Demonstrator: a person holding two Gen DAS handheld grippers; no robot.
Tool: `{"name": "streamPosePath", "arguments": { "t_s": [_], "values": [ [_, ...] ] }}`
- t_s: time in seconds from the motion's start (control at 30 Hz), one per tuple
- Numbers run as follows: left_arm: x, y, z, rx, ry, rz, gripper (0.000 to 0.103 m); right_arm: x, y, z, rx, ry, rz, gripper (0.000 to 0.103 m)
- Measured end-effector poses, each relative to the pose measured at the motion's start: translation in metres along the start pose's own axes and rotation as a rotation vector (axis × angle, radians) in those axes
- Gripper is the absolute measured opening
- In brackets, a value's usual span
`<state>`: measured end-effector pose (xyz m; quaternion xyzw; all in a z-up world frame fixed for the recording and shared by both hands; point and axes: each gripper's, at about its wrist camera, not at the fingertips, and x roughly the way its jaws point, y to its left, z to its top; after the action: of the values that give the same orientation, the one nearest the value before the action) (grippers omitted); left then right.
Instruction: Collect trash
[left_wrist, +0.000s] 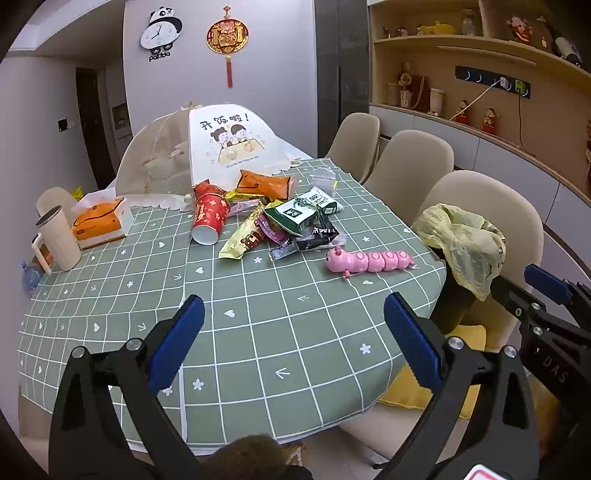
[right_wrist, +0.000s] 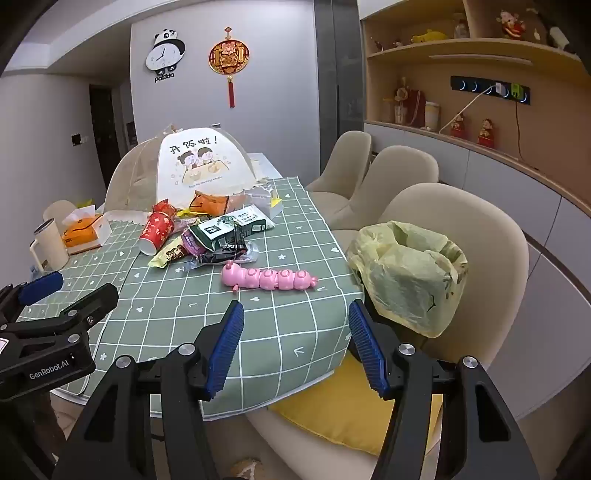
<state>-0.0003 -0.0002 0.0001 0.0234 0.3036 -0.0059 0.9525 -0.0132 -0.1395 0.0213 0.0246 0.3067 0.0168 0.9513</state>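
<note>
A heap of snack wrappers (left_wrist: 295, 221) (right_wrist: 210, 240) lies mid-table on the green checked tablecloth (left_wrist: 258, 332) (right_wrist: 177, 314), with a tipped red paper cup (left_wrist: 208, 218) (right_wrist: 155, 232) at its left. A bin lined with a yellow bag (left_wrist: 465, 240) (right_wrist: 410, 273) stands on the nearest chair at the table's right edge. My left gripper (left_wrist: 293, 332) hangs open over the near table, well short of the heap, nothing between its fingers. My right gripper (right_wrist: 295, 347) is open too, over the table's near right corner beside the bag.
A pink caterpillar toy (left_wrist: 369, 260) (right_wrist: 269, 278) lies between the heap and the bag. A mesh food cover (left_wrist: 199, 155) (right_wrist: 184, 170), a tissue box (left_wrist: 99, 221) and a cream mug (left_wrist: 59, 238) stand farther back and left. Beige chairs (left_wrist: 410, 162) line the right side.
</note>
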Motion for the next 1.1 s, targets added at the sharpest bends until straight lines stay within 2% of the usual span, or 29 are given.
{"name": "streamPosePath", "arguments": {
  "t_s": [1.1],
  "values": [
    [0.006, -0.007, -0.001, 0.002, 0.025, -0.031, 0.093, 0.004, -0.002, 0.002, -0.004, 0.002, -0.024, 0.056]
  ]
}}
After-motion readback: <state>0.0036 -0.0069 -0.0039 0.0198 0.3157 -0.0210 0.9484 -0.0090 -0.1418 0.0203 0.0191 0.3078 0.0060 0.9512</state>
